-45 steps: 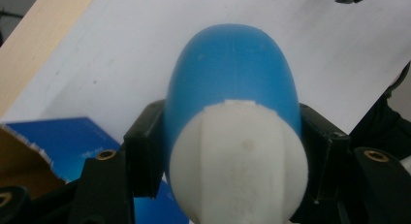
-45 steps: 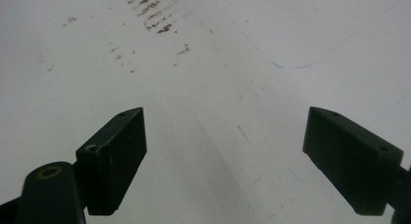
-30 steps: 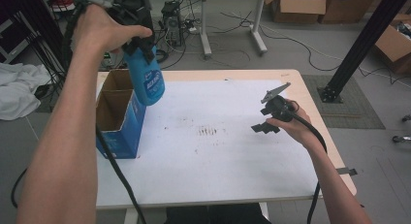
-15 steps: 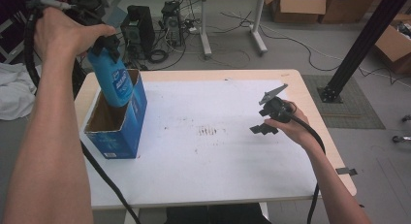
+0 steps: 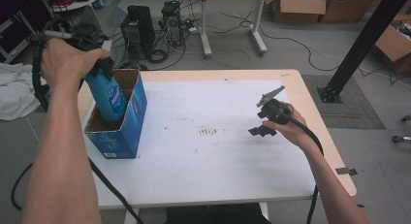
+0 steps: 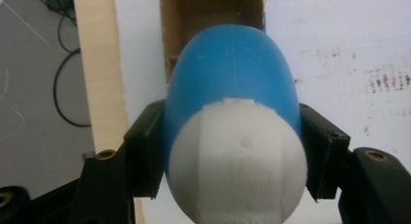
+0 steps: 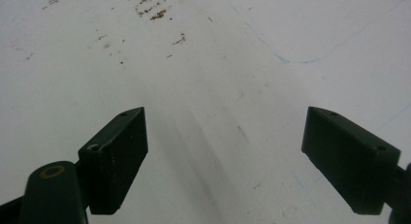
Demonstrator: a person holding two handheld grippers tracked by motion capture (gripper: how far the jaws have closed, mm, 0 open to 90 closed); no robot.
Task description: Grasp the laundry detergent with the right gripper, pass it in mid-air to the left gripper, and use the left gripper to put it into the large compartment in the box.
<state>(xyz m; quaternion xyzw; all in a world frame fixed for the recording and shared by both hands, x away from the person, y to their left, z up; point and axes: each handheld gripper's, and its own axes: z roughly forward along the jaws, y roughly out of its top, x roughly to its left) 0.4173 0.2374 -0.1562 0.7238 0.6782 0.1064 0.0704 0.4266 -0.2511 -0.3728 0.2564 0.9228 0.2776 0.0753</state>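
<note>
Lowered since the earlier frames, the blue bottle (image 5: 110, 99) now stands with its base inside the open cardboard box (image 5: 127, 136), which has slid toward the table's left edge.
Left gripper (image 5: 97, 64) has its jaws clamped on the bottle's sides just below the white cap (image 6: 237, 161), seen from above in the left gripper view; the bottle hangs upright, part in the box and part above its rim; the box sits at about 9 o'clock on the white table (image 5: 218, 170); right gripper (image 5: 264, 122) rests at about 3 o'clock, well apart from the box, little moved; its jaws stand wide apart over the bare table (image 7: 218, 88) with nothing between them; brown specks (image 5: 208, 131) mark the table's middle.
</note>
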